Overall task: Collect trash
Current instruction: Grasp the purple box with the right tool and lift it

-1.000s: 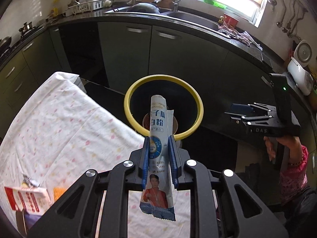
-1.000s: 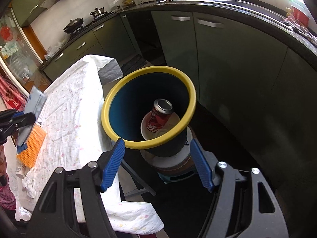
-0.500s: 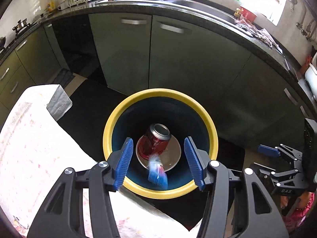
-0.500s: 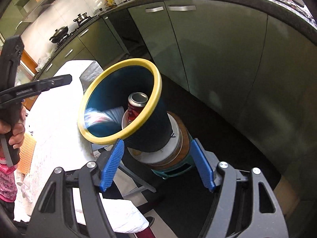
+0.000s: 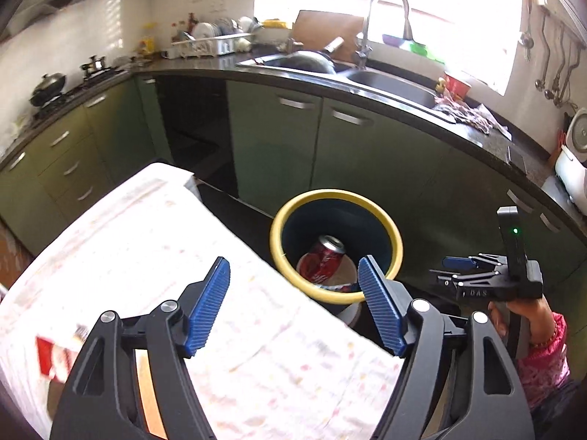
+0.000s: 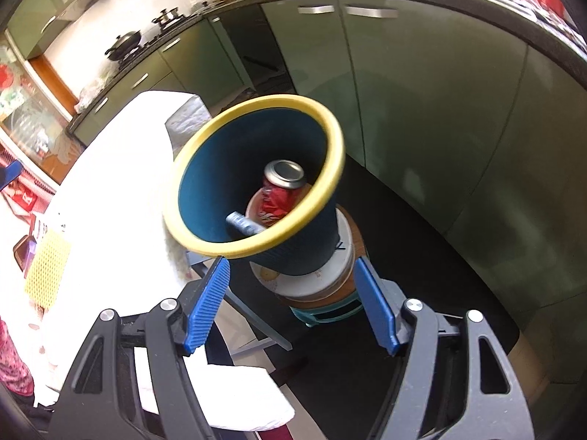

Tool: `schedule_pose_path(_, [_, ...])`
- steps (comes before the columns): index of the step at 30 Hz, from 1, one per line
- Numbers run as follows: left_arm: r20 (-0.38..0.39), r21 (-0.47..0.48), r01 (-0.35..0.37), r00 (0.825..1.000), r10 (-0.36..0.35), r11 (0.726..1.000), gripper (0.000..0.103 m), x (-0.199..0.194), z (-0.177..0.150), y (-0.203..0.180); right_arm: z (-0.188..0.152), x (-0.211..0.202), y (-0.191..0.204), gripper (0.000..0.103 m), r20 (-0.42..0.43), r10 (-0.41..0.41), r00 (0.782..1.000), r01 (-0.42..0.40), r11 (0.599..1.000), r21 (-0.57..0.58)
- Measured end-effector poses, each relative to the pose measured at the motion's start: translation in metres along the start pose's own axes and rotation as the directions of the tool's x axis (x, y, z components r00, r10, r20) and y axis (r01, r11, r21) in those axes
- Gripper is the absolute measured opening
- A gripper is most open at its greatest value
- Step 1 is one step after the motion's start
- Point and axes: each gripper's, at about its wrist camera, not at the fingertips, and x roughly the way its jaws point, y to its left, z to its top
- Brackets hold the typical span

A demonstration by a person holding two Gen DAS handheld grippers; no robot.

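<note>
Inside the bin, one crushed red can leaning on a pale dish, plus one bluish wrapper lying against the near inner wall. Clear only from the right wrist view: the wrapper's rolled shape, the ribbed dark-blue outside of the bin, and the stack below it, namely a white round lid on a teal stool. From the left wrist view, just the can and a sliver of wrapper under the smooth yellow rim; shown there alone, left of the bin, one red packet on the table, blurred.

Left gripper hanging before the bin over the floral cloth, two blue ridged pads parting, nothing between them. Right gripper just short of the bin, two matching pads spread wide, empty; seen also from the left view to the right of the bin, held by a hand in a pink patterned sleeve.

Beyond the bin, glossy green cabinets with metal bar handles; above them a steel sink with one curved tap.
</note>
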Motion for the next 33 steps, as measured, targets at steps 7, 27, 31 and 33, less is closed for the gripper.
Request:
schedule_pose_path(7, [0.049, -0.106, -0.093, 0.994, 0.099, 0.99, 0.086, -0.08, -0.062, 0.059, 0.0, 0.004, 0.063, 0.068, -0.026, 0.028, 0.999, -0.031, 0.992, -0.123])
schedule_pose_path(27, [0.069, -0.337, -0.338, 0.922, 0.381, 0.879, 0.093, -0.199, -0.197, 0.16, 0.001, 0.023, 0.352, 0.068, -0.225, 0.231, 0.947, -0.322, 0.717, -0.618])
schedule_pose_path(31, [0.069, -0.338, -0.331, 0.925, 0.374, 0.881, 0.093, -0.198, -0.2, 0.159, -0.004, 0.02, 0.386, 0.068, -0.298, 0.266, 0.917, -0.4, 0.617, -0.678])
schedule_pose_path(33, [0.067, -0.342, -0.334, 0.924, 0.377, 0.878, 0.093, -0.198, -0.2, 0.159, -0.01, 0.022, 0.403, 0.076, -0.324, 0.263, 0.909, -0.417, 0.561, -0.715])
